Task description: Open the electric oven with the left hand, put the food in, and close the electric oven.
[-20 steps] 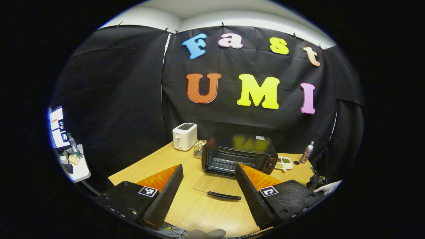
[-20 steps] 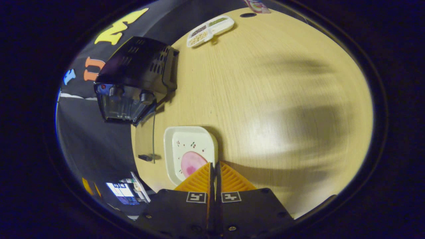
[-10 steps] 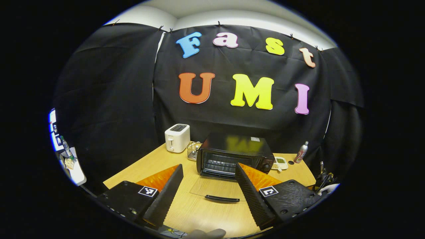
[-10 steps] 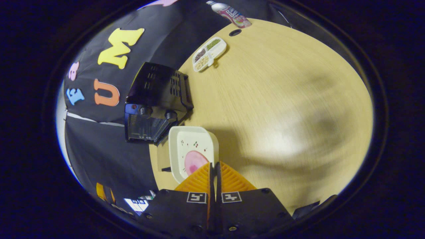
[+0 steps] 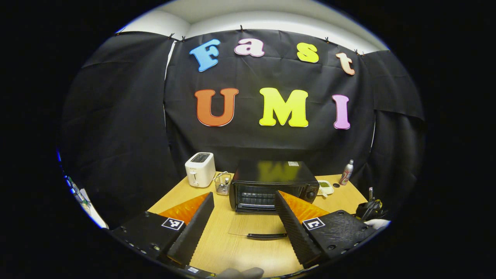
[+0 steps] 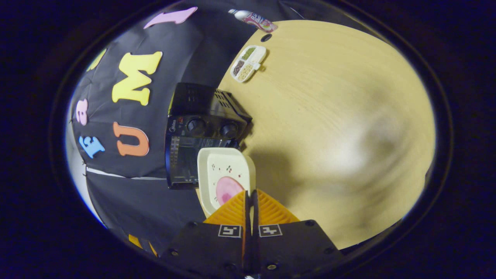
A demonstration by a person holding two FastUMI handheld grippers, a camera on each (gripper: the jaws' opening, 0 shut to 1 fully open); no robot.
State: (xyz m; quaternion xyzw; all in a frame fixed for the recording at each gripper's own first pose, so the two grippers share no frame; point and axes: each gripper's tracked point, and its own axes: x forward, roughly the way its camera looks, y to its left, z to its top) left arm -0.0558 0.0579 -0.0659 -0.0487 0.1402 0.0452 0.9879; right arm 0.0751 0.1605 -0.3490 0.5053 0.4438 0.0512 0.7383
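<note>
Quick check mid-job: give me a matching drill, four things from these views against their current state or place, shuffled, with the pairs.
Things:
1. oven door
2. plate
3. left gripper
4. toaster

States or places:
A. jaws apart, holding nothing
B. folded down flat on the table
C. pinched at its rim by the right gripper
D. standing left of the oven

Pairs: 1-B, 2-C, 3-A, 4-D
</note>
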